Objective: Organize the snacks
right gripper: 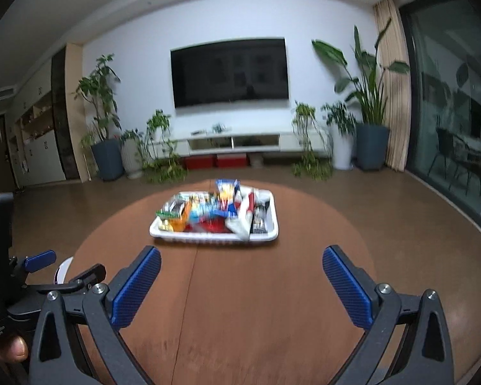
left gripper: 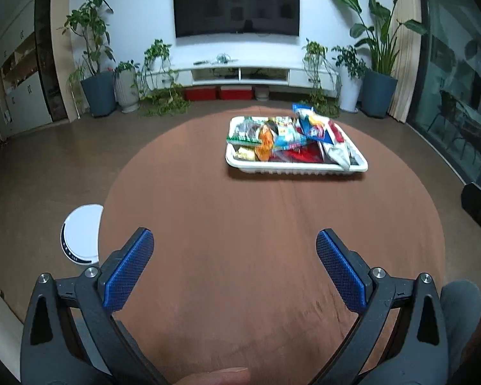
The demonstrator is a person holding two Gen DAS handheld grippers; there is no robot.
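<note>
A white tray [left gripper: 296, 168] [right gripper: 208, 239] stands on the far part of a round brown table [left gripper: 240, 240] [right gripper: 240, 304]. It is piled with several colourful snack packets [left gripper: 291, 138] [right gripper: 215, 207]. My left gripper [left gripper: 234, 240] hangs open over the near half of the table, nothing between its blue pads. My right gripper [right gripper: 242, 258] is also wide open and empty, pointing at the tray from a short distance. The left gripper shows at the left edge of the right wrist view, its blue finger [right gripper: 40, 260] beside the table.
A white round device [left gripper: 81, 234] sits on the floor left of the table. Beyond are a TV [left gripper: 237, 4], a low white cabinet [left gripper: 240, 73], potted plants [left gripper: 96, 64] and glass doors [left gripper: 458, 96] on the right.
</note>
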